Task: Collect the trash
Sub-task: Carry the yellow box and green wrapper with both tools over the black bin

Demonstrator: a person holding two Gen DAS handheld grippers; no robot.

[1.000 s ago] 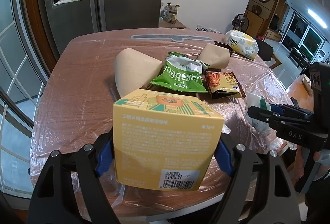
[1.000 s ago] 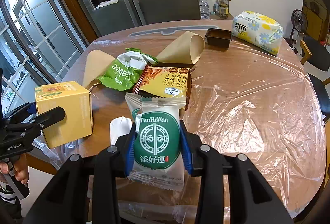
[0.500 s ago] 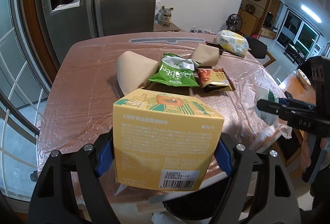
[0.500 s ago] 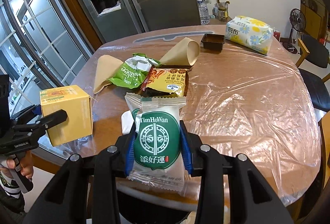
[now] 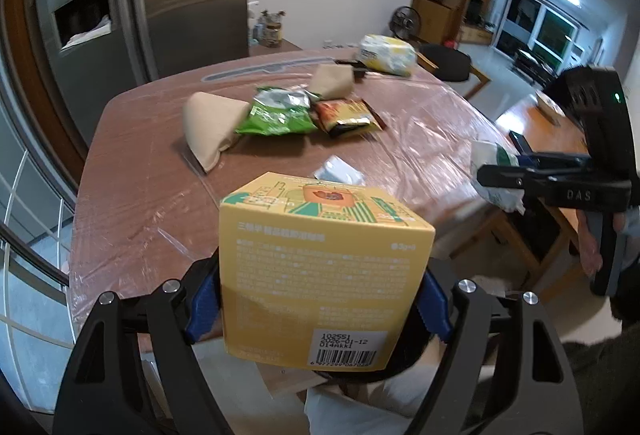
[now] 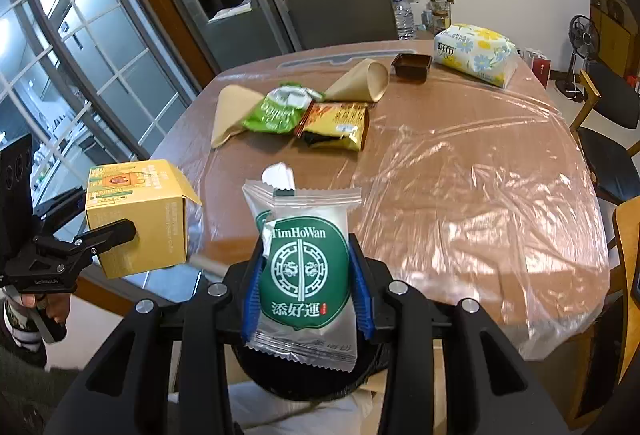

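Both hands have drawn back from the table (image 6: 460, 155): the left gripper (image 5: 320, 299) clamps the yellow box (image 5: 324, 267), the right gripper (image 6: 306, 295) pinches the green-and-white packet (image 6: 306, 267). A dark bin (image 6: 308, 383), probably, now sits below the packet, so dropping looks next; the green bag (image 6: 276, 111) and other wrappers remain on the table.

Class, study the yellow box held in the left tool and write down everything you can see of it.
The yellow box looks like thin printed cardboard, roughly cube-shaped. Its top carries a green and orange illustration; the near face has small text and a white barcode label. One end flap stands open. It is lifted off the table, slightly tilted, clamped at its sides between the blue pads of the left tool.
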